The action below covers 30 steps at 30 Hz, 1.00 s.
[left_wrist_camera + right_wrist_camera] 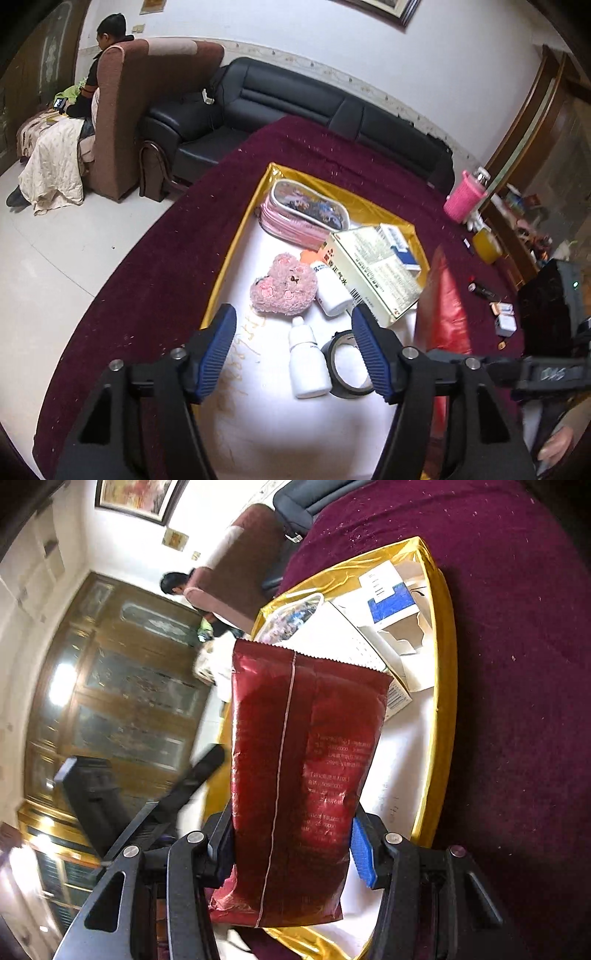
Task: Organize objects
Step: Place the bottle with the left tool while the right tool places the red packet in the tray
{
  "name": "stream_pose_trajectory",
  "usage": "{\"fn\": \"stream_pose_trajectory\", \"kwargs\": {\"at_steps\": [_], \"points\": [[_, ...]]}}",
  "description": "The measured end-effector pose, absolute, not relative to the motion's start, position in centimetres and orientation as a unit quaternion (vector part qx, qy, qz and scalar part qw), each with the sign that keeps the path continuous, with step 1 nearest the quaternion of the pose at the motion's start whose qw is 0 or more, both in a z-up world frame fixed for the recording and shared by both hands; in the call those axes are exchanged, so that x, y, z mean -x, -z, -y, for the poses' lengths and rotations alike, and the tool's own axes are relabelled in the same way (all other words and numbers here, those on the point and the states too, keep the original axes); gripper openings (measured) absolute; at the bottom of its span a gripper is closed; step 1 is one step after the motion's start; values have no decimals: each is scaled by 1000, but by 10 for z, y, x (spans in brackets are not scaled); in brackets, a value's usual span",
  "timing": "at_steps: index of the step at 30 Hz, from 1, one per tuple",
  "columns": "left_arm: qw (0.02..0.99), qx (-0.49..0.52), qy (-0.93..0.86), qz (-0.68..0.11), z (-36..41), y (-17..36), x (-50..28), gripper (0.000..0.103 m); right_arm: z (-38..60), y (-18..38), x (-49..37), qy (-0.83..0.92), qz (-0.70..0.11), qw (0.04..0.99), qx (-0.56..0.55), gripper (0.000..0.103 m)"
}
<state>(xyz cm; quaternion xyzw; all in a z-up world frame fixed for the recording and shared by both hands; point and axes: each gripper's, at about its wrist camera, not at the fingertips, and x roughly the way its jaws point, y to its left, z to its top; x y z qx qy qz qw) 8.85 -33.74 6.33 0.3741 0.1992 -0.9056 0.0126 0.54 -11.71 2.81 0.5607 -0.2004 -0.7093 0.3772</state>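
A gold-rimmed tray [236, 254] with a white floor lies on the maroon tablecloth [155, 280]. In it are a pink pencil case [303, 216], a pink plush bear [282, 286], a white bottle [330, 288], a cream medicine box [376, 273] and a blue-and-white box [400, 245]. My left gripper [293, 310] stands open above the tray, over a small white dropper bottle [308, 363] and a black tape roll [347, 367], its pads touching neither. My right gripper [291, 823] is shut on a dark red foil bag [306, 760], held upright over the tray's right side [443, 686].
On the cloth right of the tray stand a pink cup [463, 197] and an orange jar [487, 245], with a lipstick [480, 290] and small boxes [504, 314]. Behind the table are a black sofa [280, 99] and a brown armchair [147, 110] with a person seated.
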Motion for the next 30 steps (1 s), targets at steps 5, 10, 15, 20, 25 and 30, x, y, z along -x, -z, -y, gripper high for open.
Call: {"fn": "stream_pose_trajectory", "kwargs": {"at_steps": [5,10,15,20,25,30], "points": [[13,-374,903,-211,342,-62,-96,65,131,-34,-7,734,135,357,-561,57],[12,-377,900,-218,344,-57,-102,69,146,-34,-16,758,57,324,-563,57],[13,-368,904,-218,344,-64,-114,76,142,-29,-27,775,7,300,-556,62],[31,-351,915,-195,340,-77,-126,84,136,-37,-40,786,9,299,-540,78],[35,-351,912,-209,342,-81,-131,87,122,-56,-50,808,35,308,-501,87],[41,-354,909,-215,338,-83,-135,87,92,-73,-56,830,70,300,-464,95]]}}
